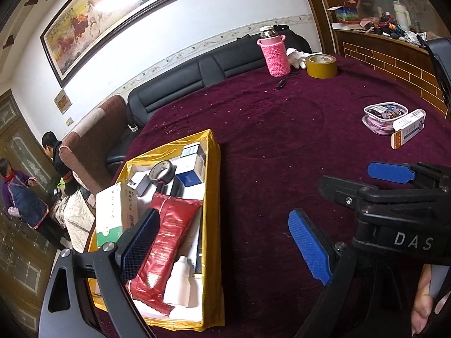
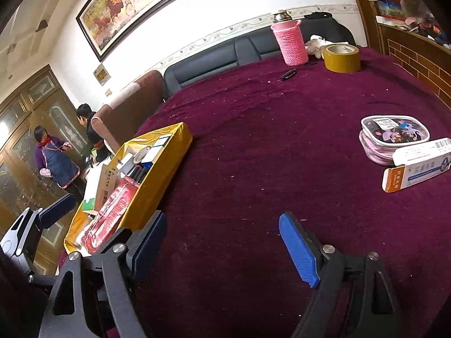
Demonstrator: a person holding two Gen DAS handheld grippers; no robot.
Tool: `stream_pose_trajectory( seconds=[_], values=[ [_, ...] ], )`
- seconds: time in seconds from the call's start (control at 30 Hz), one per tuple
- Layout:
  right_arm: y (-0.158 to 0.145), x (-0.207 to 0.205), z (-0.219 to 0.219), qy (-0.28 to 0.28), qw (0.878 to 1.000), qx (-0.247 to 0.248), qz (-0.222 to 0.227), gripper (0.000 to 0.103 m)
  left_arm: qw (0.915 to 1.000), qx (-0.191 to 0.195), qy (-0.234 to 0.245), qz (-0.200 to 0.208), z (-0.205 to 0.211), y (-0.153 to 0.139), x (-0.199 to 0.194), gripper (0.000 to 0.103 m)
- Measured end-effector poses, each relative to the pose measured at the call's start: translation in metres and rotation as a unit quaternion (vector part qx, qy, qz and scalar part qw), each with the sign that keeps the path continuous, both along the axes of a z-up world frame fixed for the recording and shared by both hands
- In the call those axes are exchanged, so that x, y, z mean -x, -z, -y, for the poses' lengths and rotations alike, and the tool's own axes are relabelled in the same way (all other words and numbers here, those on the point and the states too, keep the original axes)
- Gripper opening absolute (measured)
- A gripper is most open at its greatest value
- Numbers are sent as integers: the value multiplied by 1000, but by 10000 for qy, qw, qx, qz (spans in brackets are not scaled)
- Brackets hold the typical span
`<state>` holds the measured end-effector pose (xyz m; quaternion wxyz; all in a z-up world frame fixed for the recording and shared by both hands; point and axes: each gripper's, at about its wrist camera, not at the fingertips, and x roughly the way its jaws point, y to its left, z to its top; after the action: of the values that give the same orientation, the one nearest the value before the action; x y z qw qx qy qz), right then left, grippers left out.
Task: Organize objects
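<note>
Judging by the filled yellow box (image 1: 210, 197), most is stowed; right of it a pouch (image 2: 394, 138) and carton (image 2: 417, 171) are left, both tools (image 1: 225, 239) (image 2: 222, 248) held wide open, empty.

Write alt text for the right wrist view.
The open, empty right gripper hovers over a maroon tablecloth. A yellow box packed with items sits left; an oval tin and medicine carton lie right.
</note>
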<state>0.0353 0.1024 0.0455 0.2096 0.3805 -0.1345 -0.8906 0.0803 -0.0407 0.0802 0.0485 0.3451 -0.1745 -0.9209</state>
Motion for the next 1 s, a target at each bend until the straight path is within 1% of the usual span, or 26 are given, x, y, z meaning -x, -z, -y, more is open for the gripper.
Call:
stream_pose_trajectory(
  seconds=[0.2,0.37,0.5,0.63,0.73,0.8,0.87,0.93,1.0],
  values=[
    [-4,1,-7,103,9999,-91,-48,86,10000,-32,59,73,-4,4,3,92],
    [-15,7,-43,559,9981,-231,-146,87,9998,-119,120,122,-9,7,8,92],
    [-18,16,-72,892,9952,-401,-87,88,9995,-171,205,162,-14,10,11,92],
    [-27,33,-96,1079,9910,-774,-192,88,9994,-196,248,149,-12,9,9,92],
    [-40,57,-123,1468,9800,-1313,-284,88,9993,-297,187,142,-5,7,8,92],
    [-46,76,-141,1670,9760,-1382,-200,88,9985,-488,143,203,3,7,9,92],
    [-46,99,-154,1701,9769,-1291,15,88,9975,-638,102,283,8,9,10,92],
    [-37,124,-154,1547,9791,-1284,311,88,9968,-714,93,340,11,11,10,92],
    [-23,143,-147,1456,9780,-1383,564,88,9967,-726,99,345,13,11,8,92]
  ],
)
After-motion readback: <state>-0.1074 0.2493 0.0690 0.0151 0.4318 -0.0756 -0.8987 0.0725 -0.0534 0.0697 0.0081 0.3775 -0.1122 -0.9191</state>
